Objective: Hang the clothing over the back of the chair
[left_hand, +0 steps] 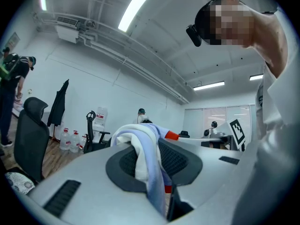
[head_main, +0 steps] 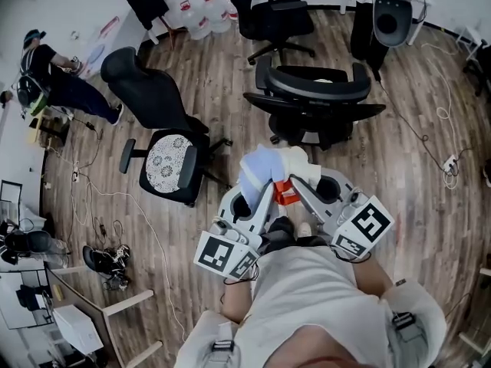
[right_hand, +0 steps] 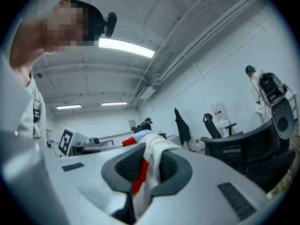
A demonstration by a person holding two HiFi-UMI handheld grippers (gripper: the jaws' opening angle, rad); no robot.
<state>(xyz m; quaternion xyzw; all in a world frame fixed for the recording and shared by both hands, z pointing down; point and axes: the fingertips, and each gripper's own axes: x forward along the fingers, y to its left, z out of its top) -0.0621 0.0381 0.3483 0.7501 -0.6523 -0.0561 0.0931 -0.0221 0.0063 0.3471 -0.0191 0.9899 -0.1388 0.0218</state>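
The clothing [head_main: 270,169] is a bundle of light blue, white and red cloth, held up between both grippers in front of me. My left gripper [head_main: 252,196] is shut on its left part, where blue and white cloth [left_hand: 146,154] hangs through the jaws of the left gripper [left_hand: 151,165]. My right gripper [head_main: 305,181] is shut on white and red cloth [right_hand: 153,159], which spills out between the jaws of the right gripper [right_hand: 144,168]. A black office chair [head_main: 314,98] stands just beyond the clothing, its wide backrest [head_main: 316,83] apart from the cloth. The same black office chair [right_hand: 251,150] shows to the right in the right gripper view.
A second black chair [head_main: 165,133] with a patterned seat cushion stands to the left, a third [head_main: 268,14] farther back. Water bottles [head_main: 198,15] line the far wall. Cables [head_main: 441,121] trail over the wood floor. A person [head_main: 57,79] stands at the far left.
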